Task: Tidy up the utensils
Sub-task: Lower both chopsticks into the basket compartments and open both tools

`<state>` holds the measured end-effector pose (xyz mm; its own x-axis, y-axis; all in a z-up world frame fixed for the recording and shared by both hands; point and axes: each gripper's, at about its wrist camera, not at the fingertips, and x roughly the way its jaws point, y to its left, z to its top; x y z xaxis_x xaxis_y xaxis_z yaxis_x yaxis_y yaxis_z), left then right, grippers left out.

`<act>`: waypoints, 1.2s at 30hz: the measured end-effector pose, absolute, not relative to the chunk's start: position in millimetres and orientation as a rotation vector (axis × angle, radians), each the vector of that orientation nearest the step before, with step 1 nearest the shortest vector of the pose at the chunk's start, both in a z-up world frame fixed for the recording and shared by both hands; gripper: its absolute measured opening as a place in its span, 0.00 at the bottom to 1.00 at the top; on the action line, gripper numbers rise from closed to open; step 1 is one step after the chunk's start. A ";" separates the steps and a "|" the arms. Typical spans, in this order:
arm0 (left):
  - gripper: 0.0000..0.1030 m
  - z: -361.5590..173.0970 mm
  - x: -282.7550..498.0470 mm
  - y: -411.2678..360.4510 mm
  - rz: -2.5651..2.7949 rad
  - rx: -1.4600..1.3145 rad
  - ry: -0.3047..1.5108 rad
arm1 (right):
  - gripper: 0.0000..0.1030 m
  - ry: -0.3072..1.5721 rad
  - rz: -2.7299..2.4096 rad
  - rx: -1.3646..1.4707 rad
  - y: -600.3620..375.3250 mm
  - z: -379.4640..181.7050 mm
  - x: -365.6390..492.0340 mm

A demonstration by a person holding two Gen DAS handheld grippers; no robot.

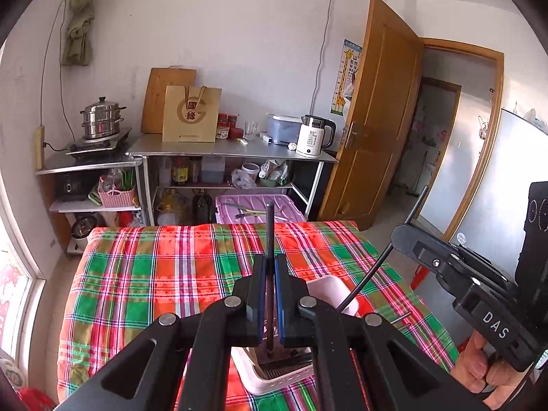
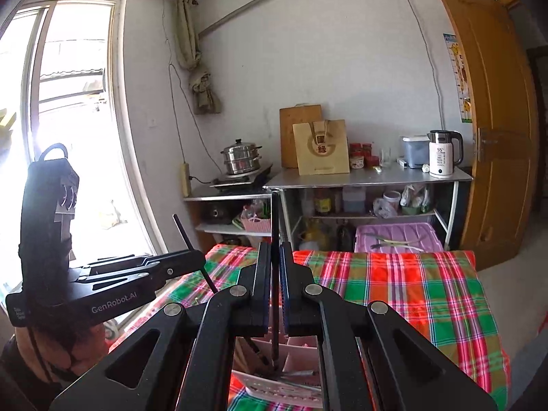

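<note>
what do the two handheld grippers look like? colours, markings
Both are matte black scissor-linkage units with silver round pivot pins and blue pads inside the jaws. The left gripper carries white "GenRobot.AI" lettering on its side and a carry loop on its upright rear block. The right gripper shows white "DAS" lettering. No sleeves visible.

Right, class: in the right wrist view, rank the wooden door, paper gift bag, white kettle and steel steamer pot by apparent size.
1. wooden door
2. paper gift bag
3 and 4. steel steamer pot and white kettle: they look alike, so no ranking.
</note>
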<state>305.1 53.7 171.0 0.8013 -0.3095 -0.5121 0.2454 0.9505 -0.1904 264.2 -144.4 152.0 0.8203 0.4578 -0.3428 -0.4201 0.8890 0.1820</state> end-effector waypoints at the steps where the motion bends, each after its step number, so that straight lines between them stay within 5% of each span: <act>1: 0.04 166.7 307.3 53.8 -0.297 -0.120 0.578 | 0.05 0.401 0.465 0.100 -144.4 147.9 266.0; 16: 0.04 130.0 324.0 48.3 -0.267 -0.081 0.679 | 0.05 0.563 0.449 0.041 -132.0 110.0 277.8; 23: 0.17 138.8 308.4 51.4 -0.258 -0.095 0.647 | 0.16 0.532 0.441 0.047 -143.8 119.4 265.2; 36: 0.17 156.0 224.5 60.1 -0.227 -0.116 0.535 | 0.16 0.446 0.460 0.050 -170.8 135.7 196.3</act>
<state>224.5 60.1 156.0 0.8363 -0.2438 -0.4911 0.1834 0.9685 -0.1685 196.3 -170.8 135.7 0.8018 0.4394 -0.4049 -0.4180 0.8967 0.1454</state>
